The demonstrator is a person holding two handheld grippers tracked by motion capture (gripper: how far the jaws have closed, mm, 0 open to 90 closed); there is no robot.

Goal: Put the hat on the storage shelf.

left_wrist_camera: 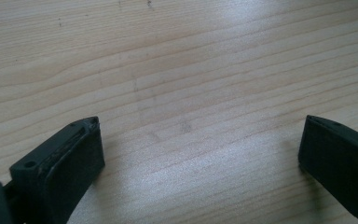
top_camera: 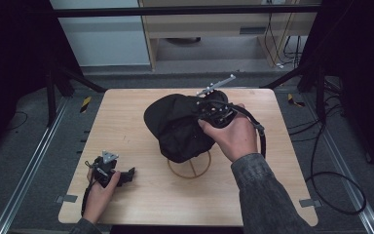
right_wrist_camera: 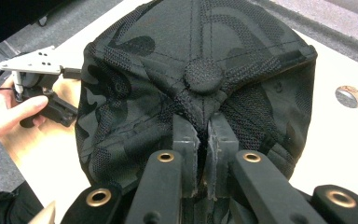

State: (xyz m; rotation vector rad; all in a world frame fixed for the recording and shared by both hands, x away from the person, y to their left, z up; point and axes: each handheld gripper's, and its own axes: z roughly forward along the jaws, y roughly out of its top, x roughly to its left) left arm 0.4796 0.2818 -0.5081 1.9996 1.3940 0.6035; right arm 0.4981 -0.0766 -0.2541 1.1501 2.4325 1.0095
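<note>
**Right gripper pinches a dark cap over a wooden stand**

The cap (top_camera: 177,127) is black with a faint camouflage pattern, darker blotches over charcoal, and parts of its crown are open mesh. In the right gripper view its seams run together at a round cloth button (right_wrist_camera: 203,74) on top of the crown. The fabric sags and folds rather than holding a firm dome. I can read no brand, label or lettering on it from here.

From the high view, the cap sits near the middle of the wooden table (top_camera: 126,195), draped over a light wooden ring stand (top_camera: 190,168) whose round base pokes out just below the cloth on the person's side.

The right gripper (right_wrist_camera: 204,135) has its 2 black jaws drawn almost together, with a fold of the crown fabric clamped between them just below the button. The right hand (top_camera: 233,136) wraps the gripper's body above the cap.

The left gripper (left_wrist_camera: 200,149) rests low on the table at the near left corner, well apart from the cap. Its jaws stand wide, with bare wood grain between them and nothing held. The left hand (top_camera: 100,192) holds it there.
</note>
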